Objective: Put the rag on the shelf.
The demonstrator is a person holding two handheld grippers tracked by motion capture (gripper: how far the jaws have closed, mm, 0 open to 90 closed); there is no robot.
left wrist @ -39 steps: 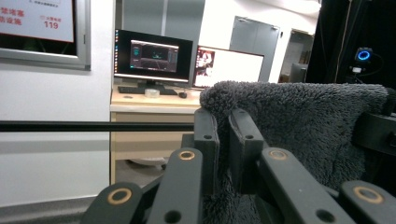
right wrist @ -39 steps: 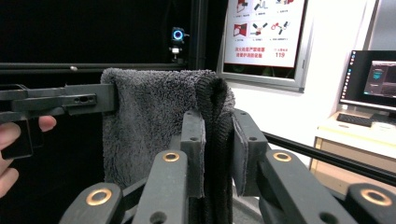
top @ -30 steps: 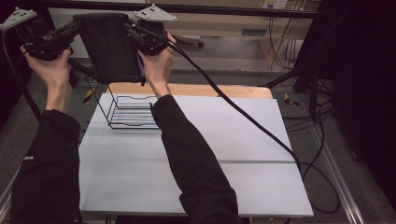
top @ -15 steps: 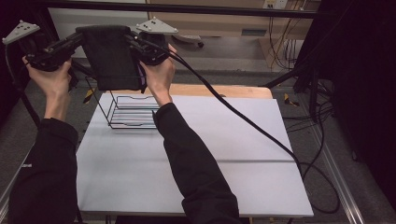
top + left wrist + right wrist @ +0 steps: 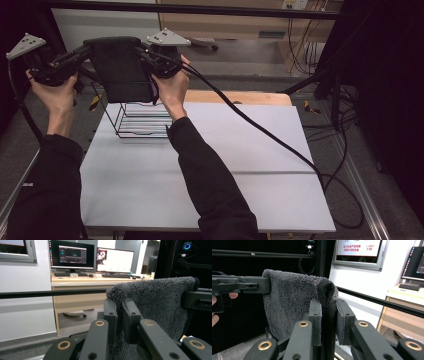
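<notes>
Fluffy dark grey towel (image 5: 120,67) hangs flat in the upper left of the high view, stretched between both grippers: left gripper (image 5: 86,50) and right gripper (image 5: 141,50) each clamp a top corner. Below sits a black wire rack (image 5: 140,120) on the white tabletop (image 5: 240,165), with lots of bare room to the right.

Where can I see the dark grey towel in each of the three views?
High view: towel hangs upper left, above the wire rack.
Left gripper view: centre right, one top corner clamped in the near jaws.
Right gripper view: centre left, other top corner clamped.
Shared landmark: the black horizontal bar.
</notes>
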